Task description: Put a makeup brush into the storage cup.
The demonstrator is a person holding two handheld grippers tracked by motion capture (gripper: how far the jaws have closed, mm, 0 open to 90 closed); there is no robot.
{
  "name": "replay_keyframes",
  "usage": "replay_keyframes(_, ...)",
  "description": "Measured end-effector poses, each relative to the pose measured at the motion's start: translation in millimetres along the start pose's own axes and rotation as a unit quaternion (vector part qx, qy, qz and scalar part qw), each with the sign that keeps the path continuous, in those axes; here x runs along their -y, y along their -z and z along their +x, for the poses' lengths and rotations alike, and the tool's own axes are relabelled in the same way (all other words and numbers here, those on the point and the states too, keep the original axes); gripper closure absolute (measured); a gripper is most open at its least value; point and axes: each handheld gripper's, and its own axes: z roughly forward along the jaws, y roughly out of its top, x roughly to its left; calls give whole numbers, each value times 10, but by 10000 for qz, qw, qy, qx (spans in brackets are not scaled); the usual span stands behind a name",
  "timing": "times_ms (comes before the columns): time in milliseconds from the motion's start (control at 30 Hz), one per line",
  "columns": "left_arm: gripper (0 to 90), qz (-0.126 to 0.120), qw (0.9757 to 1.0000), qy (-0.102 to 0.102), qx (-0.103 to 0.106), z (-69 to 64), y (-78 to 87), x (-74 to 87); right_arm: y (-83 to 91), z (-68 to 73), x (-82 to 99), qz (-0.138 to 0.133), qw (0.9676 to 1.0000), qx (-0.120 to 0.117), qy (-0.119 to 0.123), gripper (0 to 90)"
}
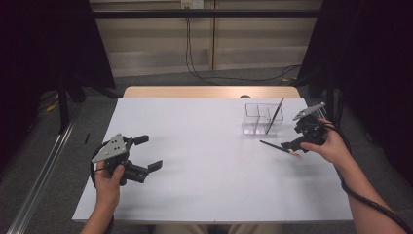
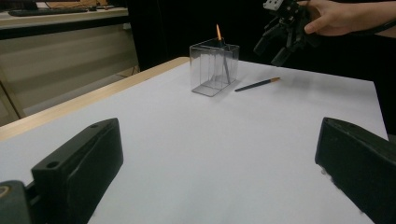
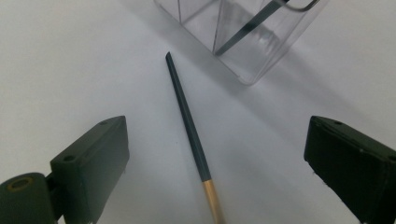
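A dark-handled brush [image 1: 279,146] [image 3: 188,120] with a gold ferrule lies flat on the white table [image 1: 204,161], just in front of a clear divided box [image 1: 262,119] [image 3: 252,51]. A second brush [image 1: 274,115] [image 2: 219,39] leans upright inside that box [image 2: 214,68]. My right gripper [image 1: 295,138] [image 3: 219,177] hovers open over the lying brush, one jaw on each side and neither touching it. My left gripper [image 1: 149,153] [image 2: 219,186] rests open at the table's left front with nothing between its jaws. From there I see the lying brush [image 2: 258,84] and the right gripper [image 2: 284,36] far off.
The table's wooden far edge [image 1: 209,91] shows behind the white sheet. Black cables [image 1: 209,73] trail on the floor beyond, and dark curtains hang at both sides. A metal rail [image 1: 44,170] runs along the floor at the left.
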Motion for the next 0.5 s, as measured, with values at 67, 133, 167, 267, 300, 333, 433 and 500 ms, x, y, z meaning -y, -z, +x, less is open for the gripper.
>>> replay_keyframes(67, 9, -6, 10000, 1, 5, 1, 2, 0, -26, 3, -2, 171, 9998, -13, 38, 67)
replay_keyframes(133, 10, -19, 10000, 18, 12, 2, 2, 1, -42, 2, -1, 220, 9997, -31, 68, 67)
replay_keyframes(167, 9, -13, 10000, 3, 6, 2, 3, 0, -50, 3, -3, 280, 9996, -29, 59, 67)
replay_keyframes(267, 9, -13, 10000, 2, 12, 0, 2, 0, -79, 3, 4, 417, 9991, -86, 48, 75)
replay_keyframes(300, 10, -11, 10000, 2, 14, 0, 1, -1, -91, 3, 7, 484, 9988, -87, 70, 77)
replay_keyframes(333, 10, -5, 10000, 0, 9, 1, 1, -1, -103, 4, 10, 529, 9985, -76, 105, 81)
replay_keyframes(433, 10, -9, 10000, 22, -1, 3, 3, 2, -134, 10, 18, 643, 9978, -93, 163, 86)
replay_keyframes(500, 10, -12, 10000, 21, -1, 5, 4, 3, -149, 11, 23, 709, 9973, -94, 184, 89)
